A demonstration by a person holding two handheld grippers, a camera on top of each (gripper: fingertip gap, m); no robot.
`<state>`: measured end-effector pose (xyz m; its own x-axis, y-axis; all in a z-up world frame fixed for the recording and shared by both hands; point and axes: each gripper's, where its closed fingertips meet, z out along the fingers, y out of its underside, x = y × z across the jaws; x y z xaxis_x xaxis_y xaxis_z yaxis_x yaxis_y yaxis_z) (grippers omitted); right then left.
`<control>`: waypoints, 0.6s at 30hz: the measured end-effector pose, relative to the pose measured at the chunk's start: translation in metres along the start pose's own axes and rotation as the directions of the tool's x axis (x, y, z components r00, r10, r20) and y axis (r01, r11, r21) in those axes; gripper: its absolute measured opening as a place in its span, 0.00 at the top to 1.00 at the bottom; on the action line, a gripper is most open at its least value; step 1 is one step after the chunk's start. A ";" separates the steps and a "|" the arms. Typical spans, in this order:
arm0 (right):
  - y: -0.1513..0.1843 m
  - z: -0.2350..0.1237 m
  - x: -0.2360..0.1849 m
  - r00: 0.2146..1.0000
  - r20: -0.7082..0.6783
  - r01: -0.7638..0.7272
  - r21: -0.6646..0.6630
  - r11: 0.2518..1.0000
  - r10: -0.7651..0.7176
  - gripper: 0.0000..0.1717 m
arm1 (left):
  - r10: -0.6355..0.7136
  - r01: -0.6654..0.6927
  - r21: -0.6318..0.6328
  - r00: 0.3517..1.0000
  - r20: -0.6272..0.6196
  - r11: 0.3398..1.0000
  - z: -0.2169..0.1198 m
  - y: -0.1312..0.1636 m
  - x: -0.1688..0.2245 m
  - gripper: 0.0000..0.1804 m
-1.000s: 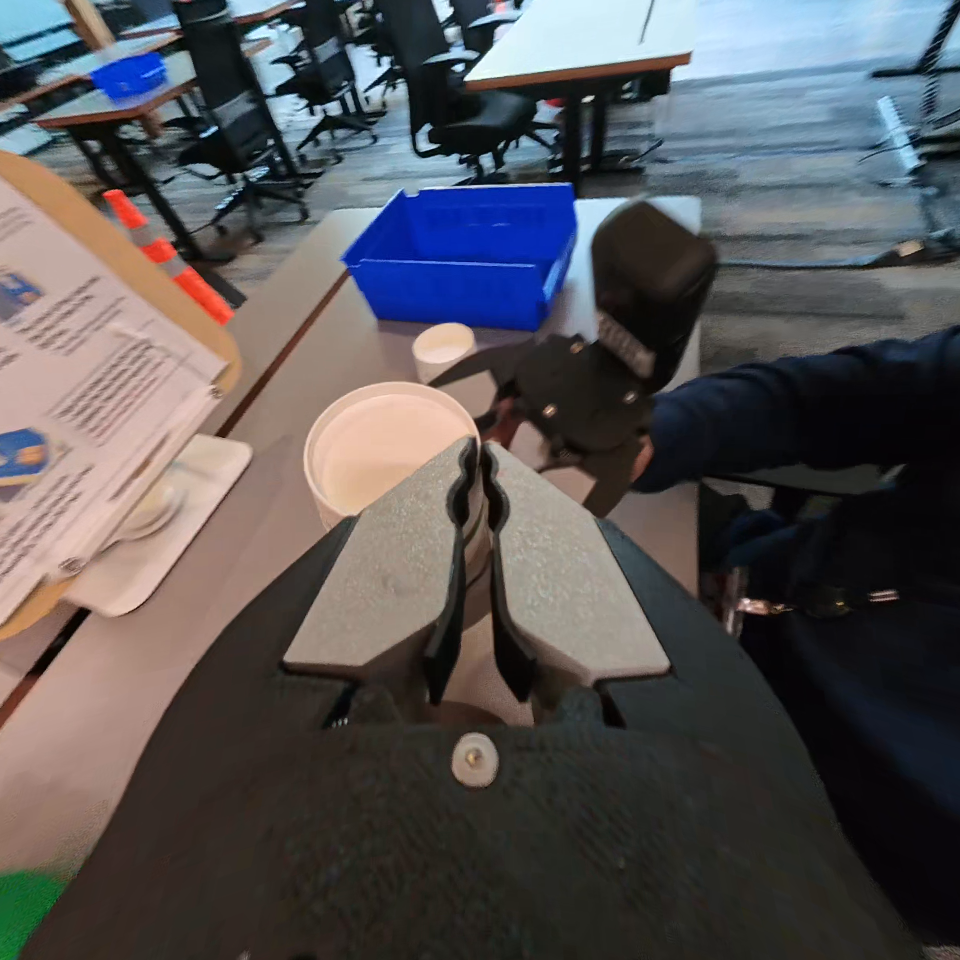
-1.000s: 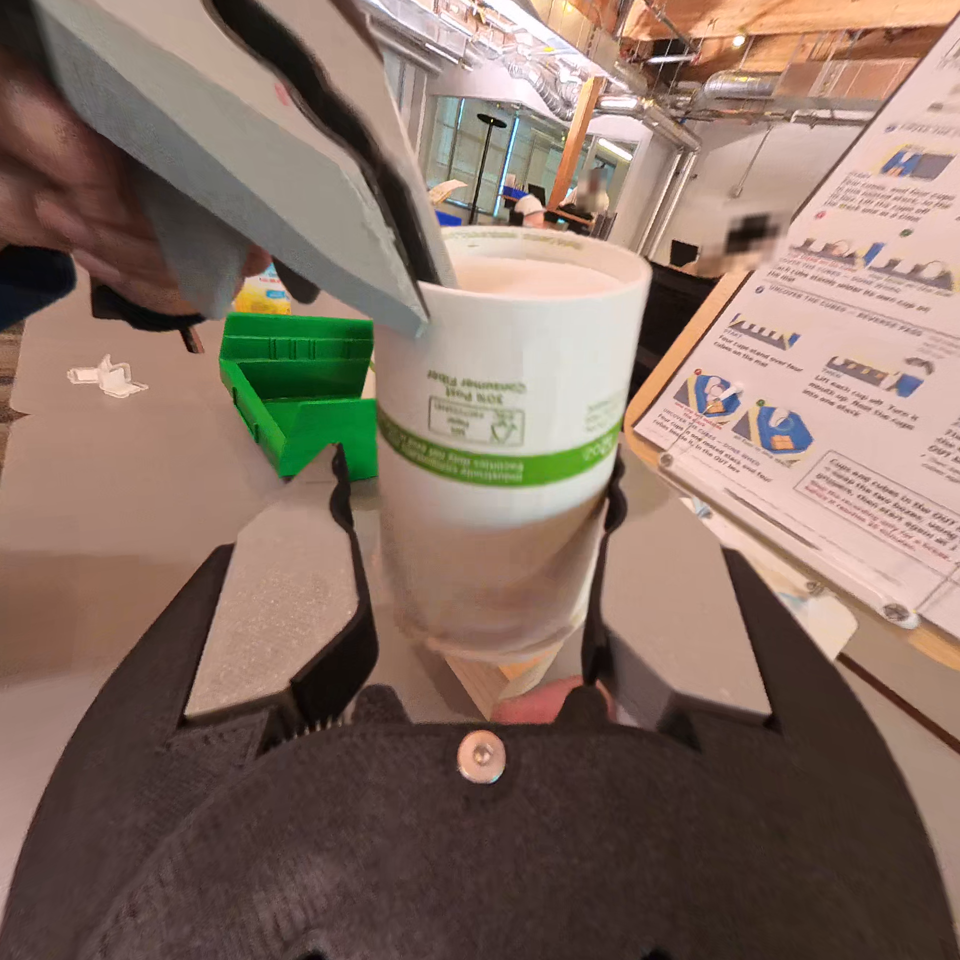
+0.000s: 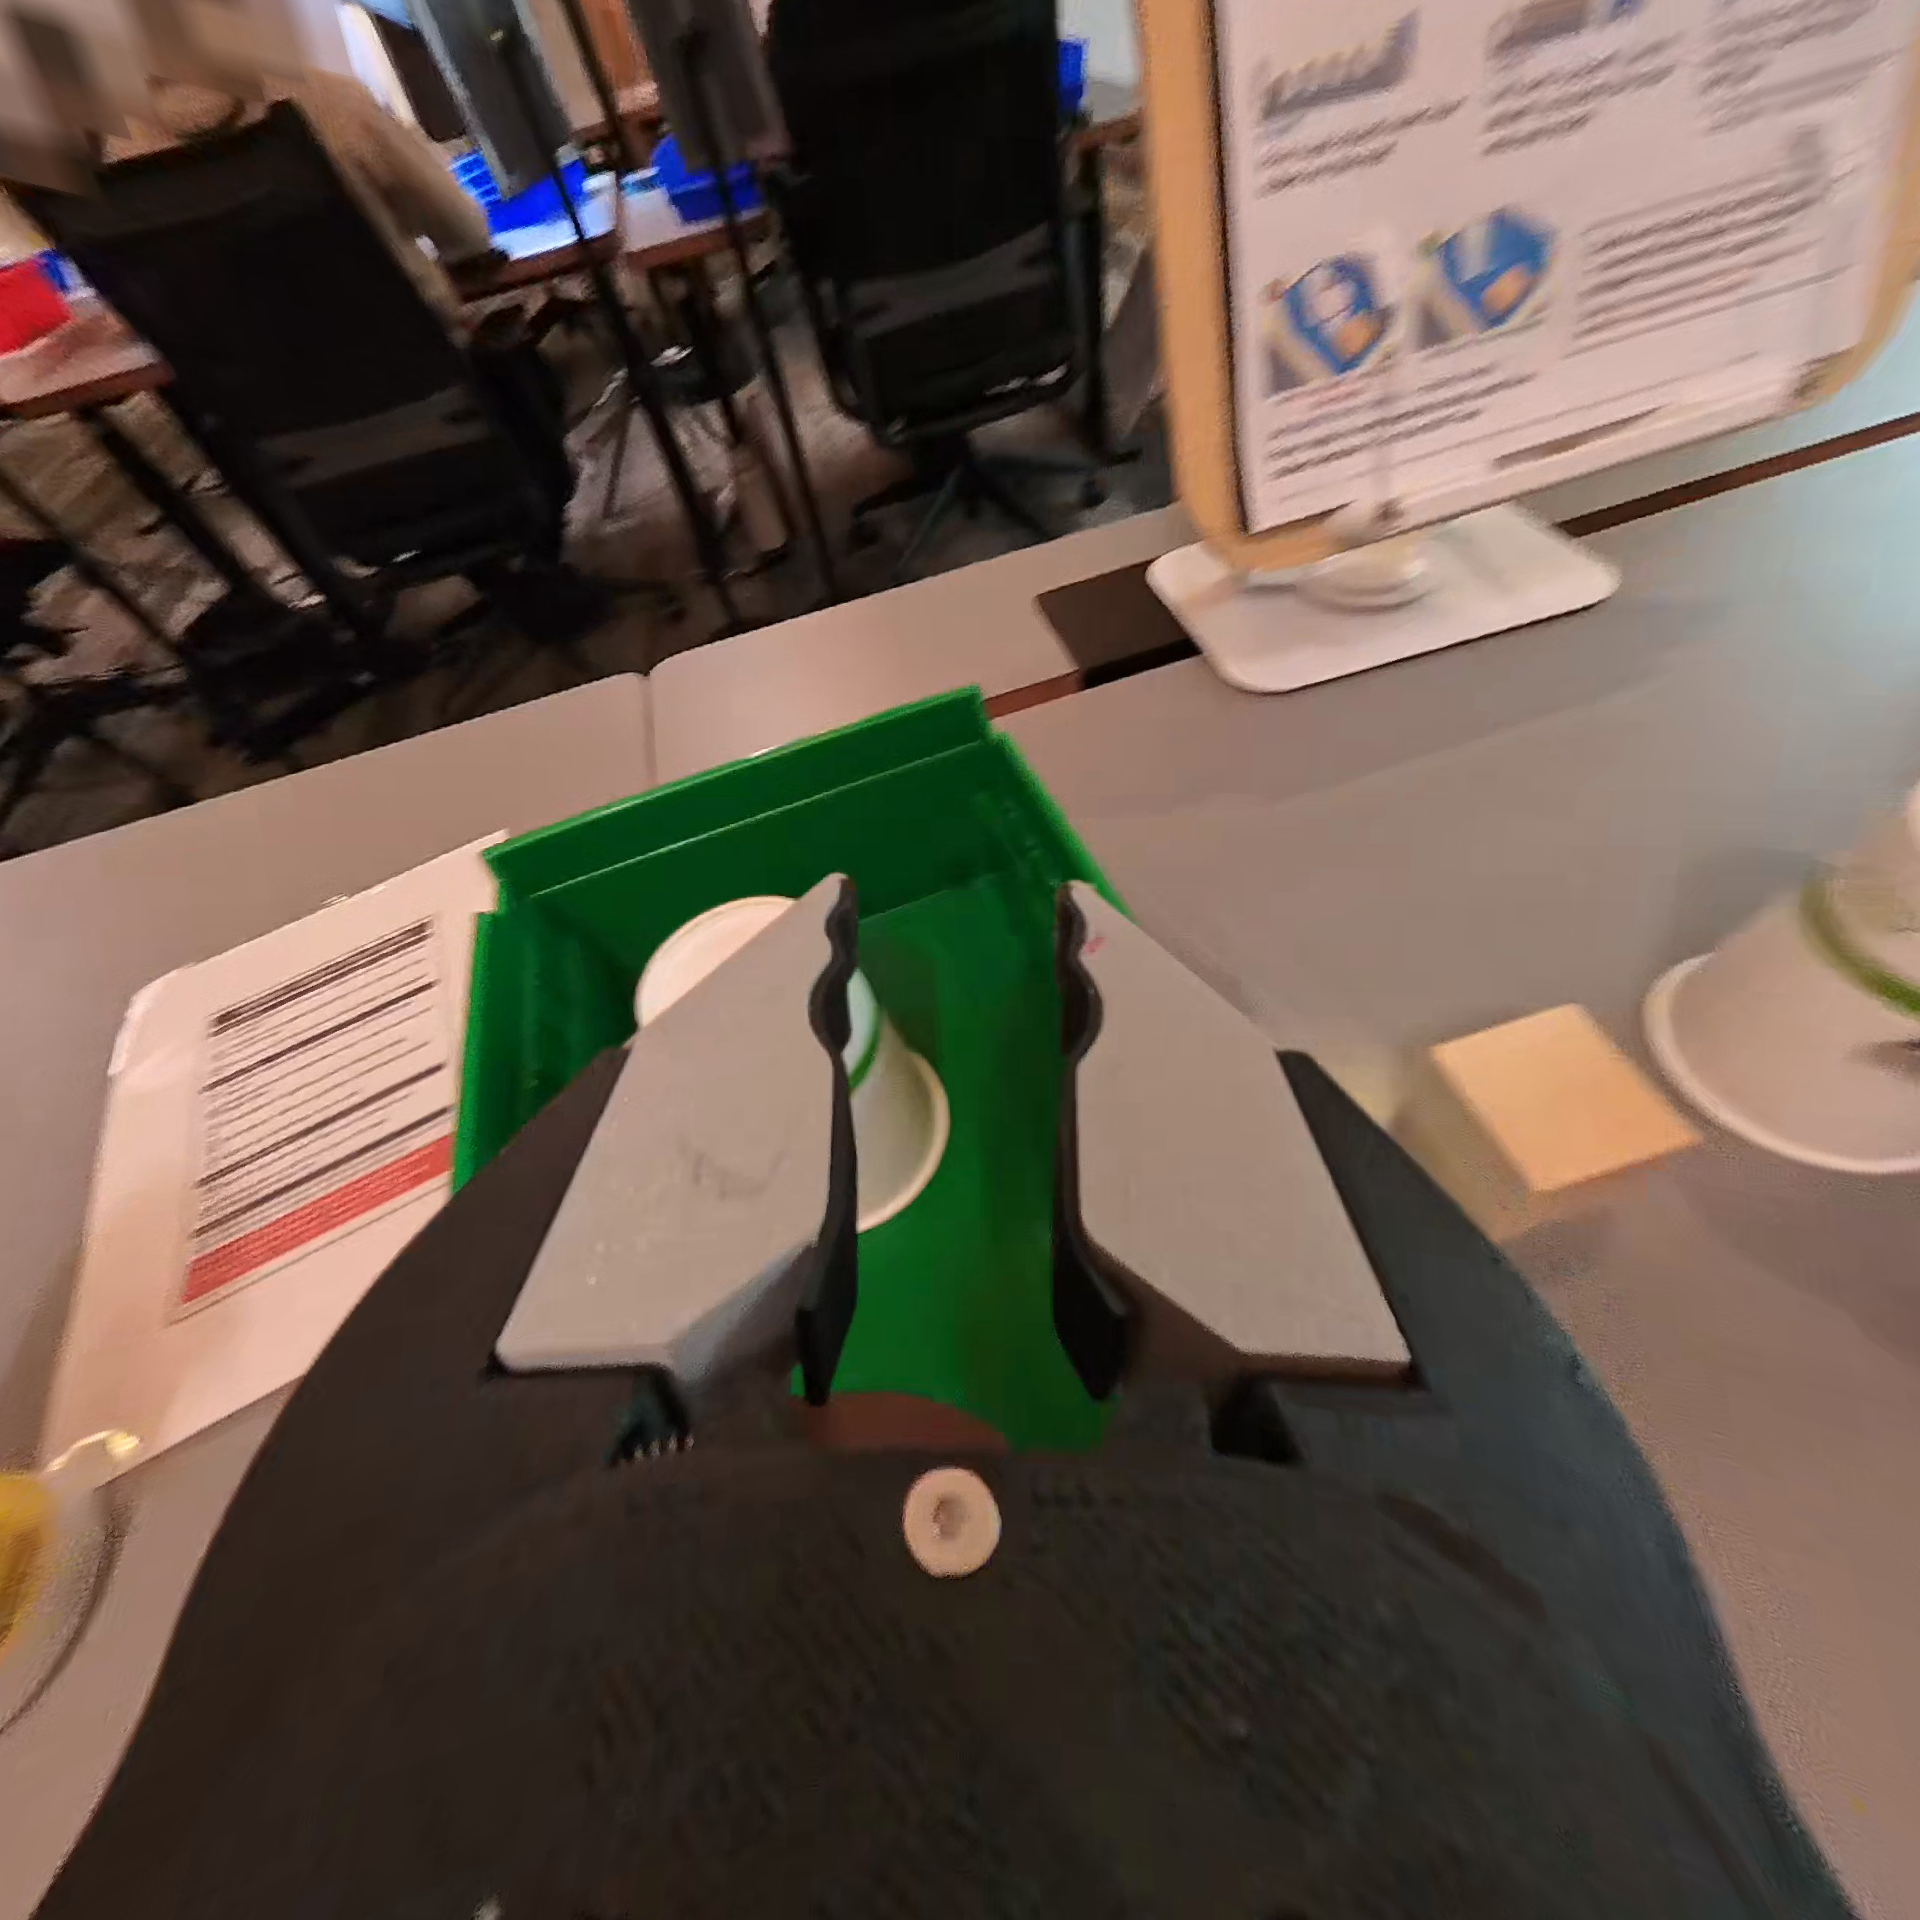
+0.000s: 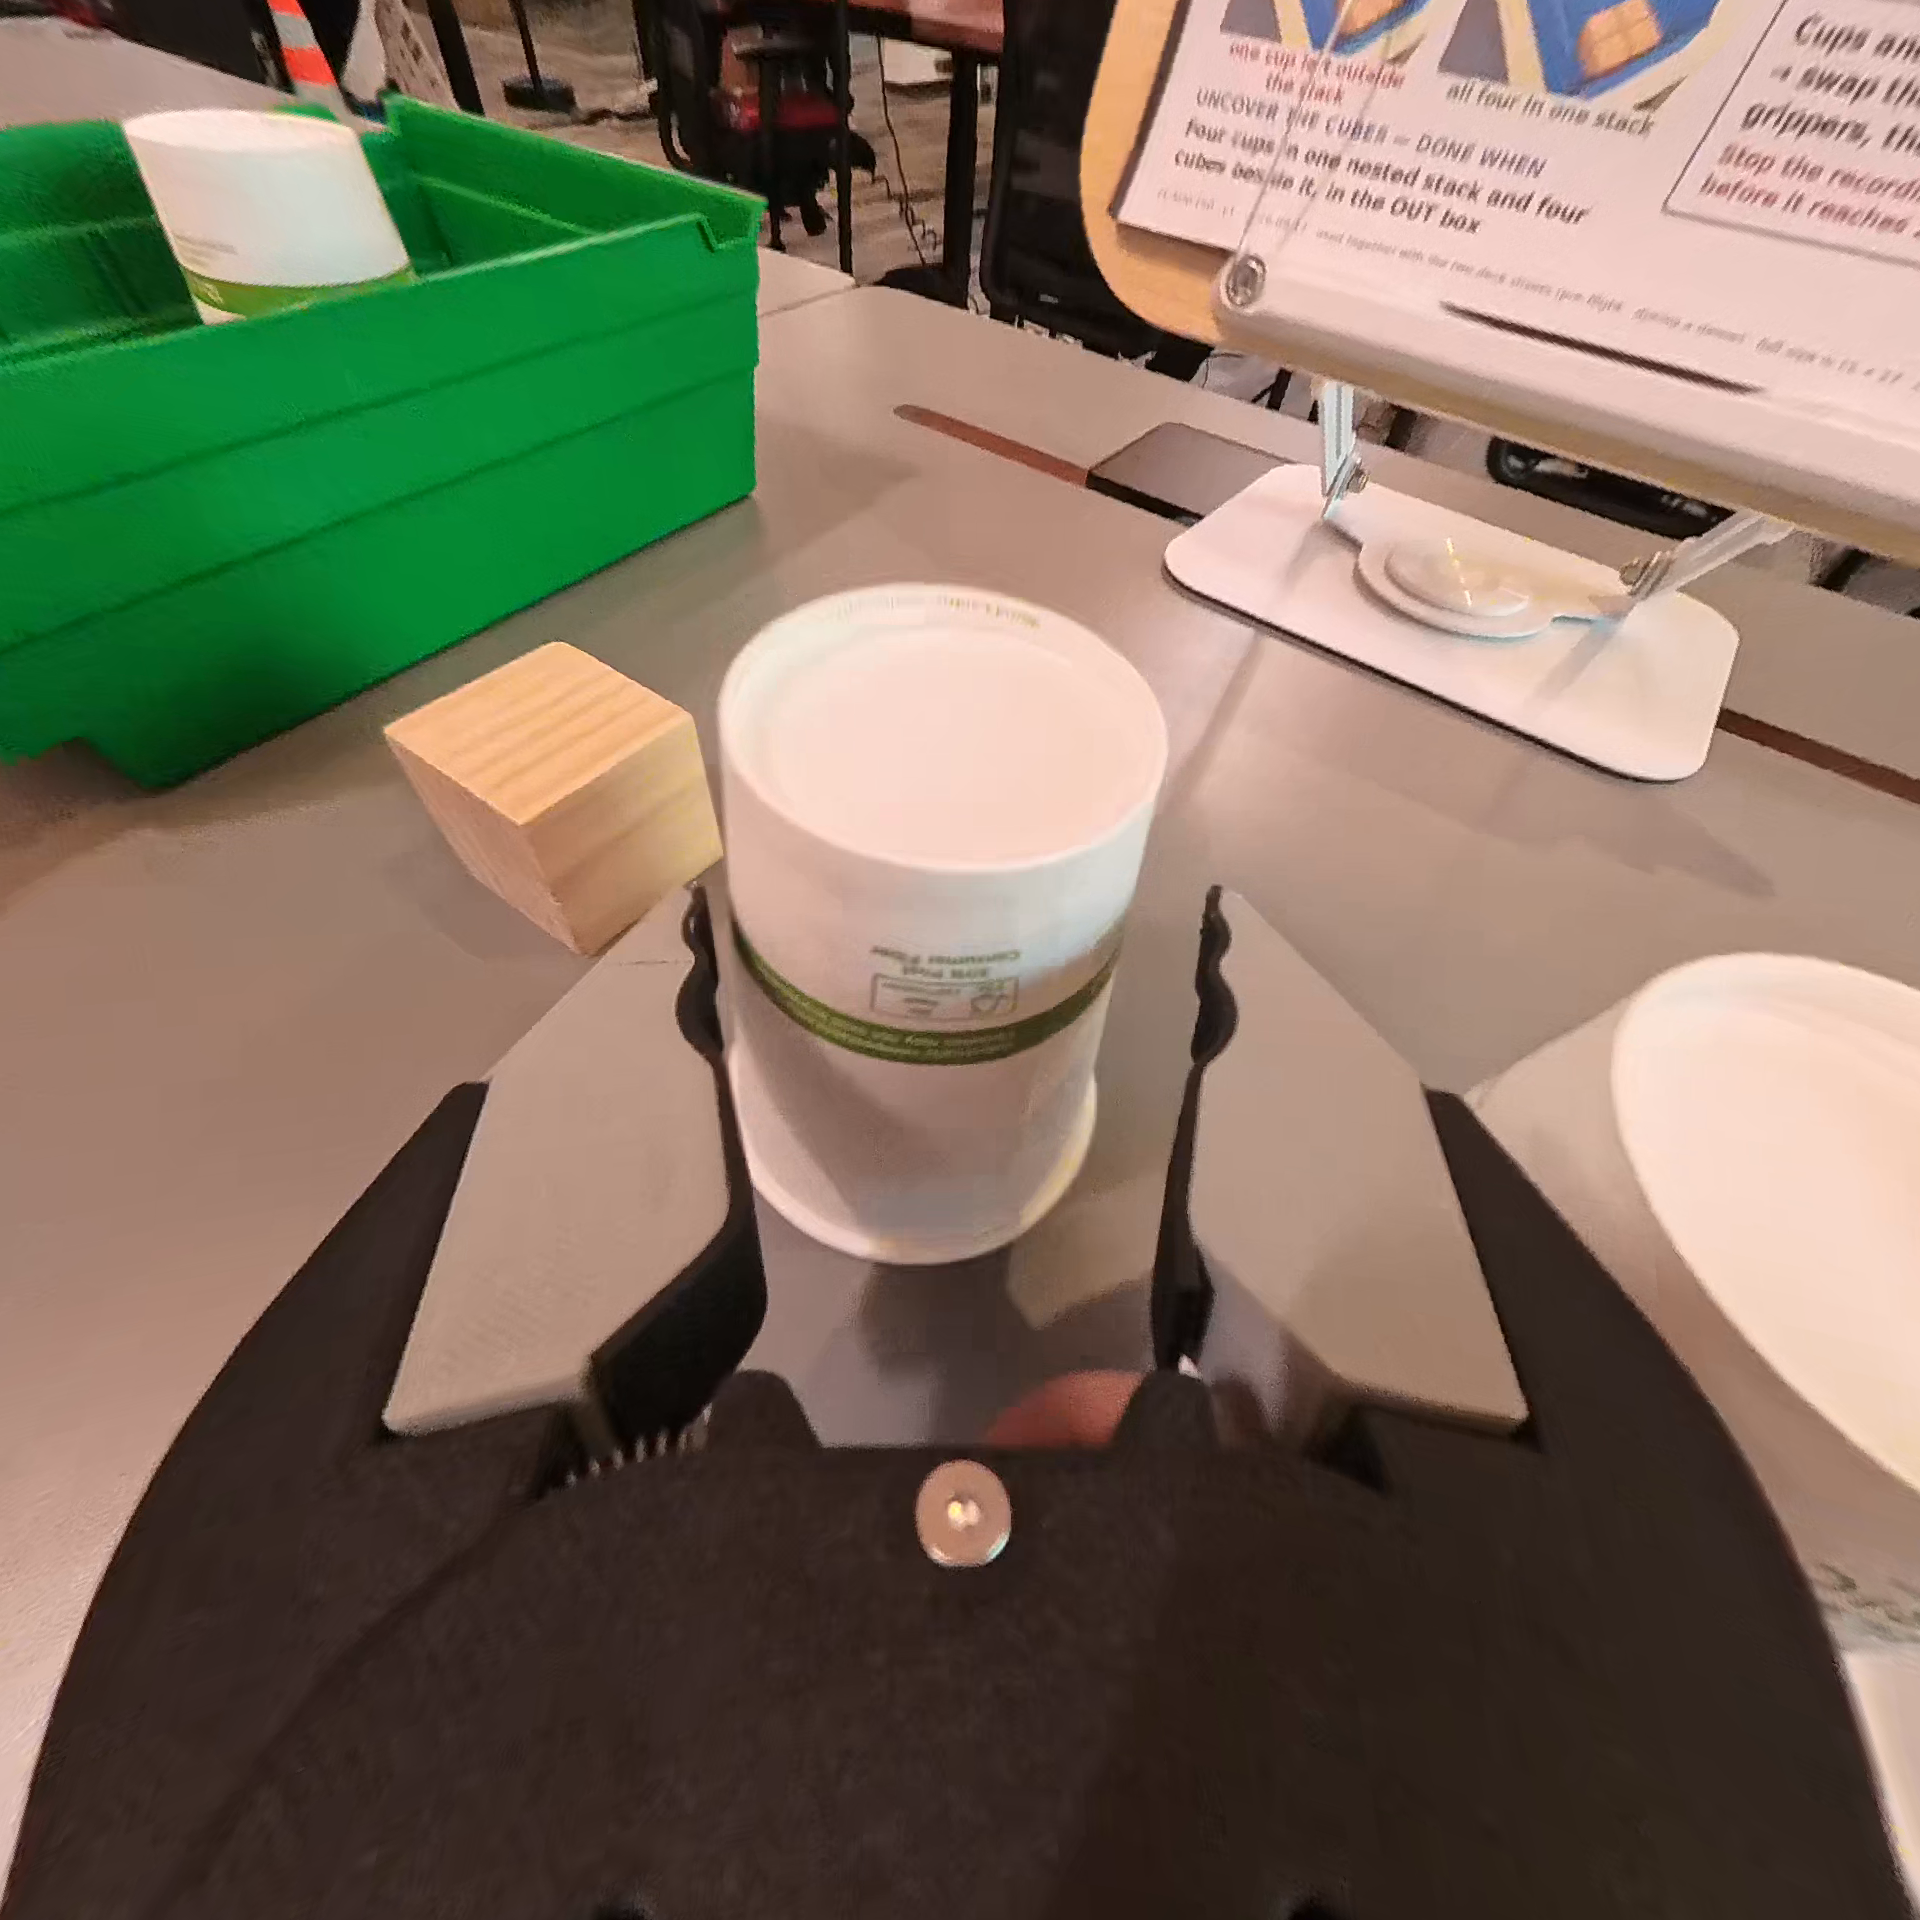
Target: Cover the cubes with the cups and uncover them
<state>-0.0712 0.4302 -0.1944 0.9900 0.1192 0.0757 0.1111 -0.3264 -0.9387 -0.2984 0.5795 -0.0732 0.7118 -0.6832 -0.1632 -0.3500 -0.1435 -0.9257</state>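
In the right wrist view an upside-down white cup with a green band [image 4: 935, 862] stands on the grey table [image 4: 260, 1039] between the fingers of my right gripper [image 4: 952, 914]. The right pad stands clear of the cup, so this gripper is open. A bare wooden cube [image 4: 551, 779] sits just left of the cup. My left gripper [image 3: 954, 904] is open and empty above the green bin [image 3: 748, 821], where a white cup [image 3: 894, 1122] lies on its side. The cube also shows in the left wrist view [image 3: 1558, 1101].
The green bin [image 4: 364, 468] with a cup in it [image 4: 270, 208] stands at the left. Another upside-down cup [image 4: 1766, 1143] is close on the right. An instruction board on a white stand [image 4: 1455, 613] stands behind. A printed sheet [image 3: 301, 1112] lies left of the bin.
My left gripper was shut on the cup's upturned rim; it let go, opened and swung over to the green bin. The cup, held tilted over a cube before, now stands flat on the table.
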 end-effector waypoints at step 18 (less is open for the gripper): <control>-0.055 -0.046 -0.023 0.996 0.038 0.068 0.273 0.960 -0.082 0.51 | 0.230 -0.207 -0.307 0.972 0.040 0.929 0.038 0.033 -0.032 1.00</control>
<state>-0.0962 0.4025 -0.1292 0.9737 0.1806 0.1392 0.1504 -0.0496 -0.9874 -0.3095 0.6245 -0.1111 0.6358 -0.6687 -0.3855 -0.6595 -0.2111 -0.7214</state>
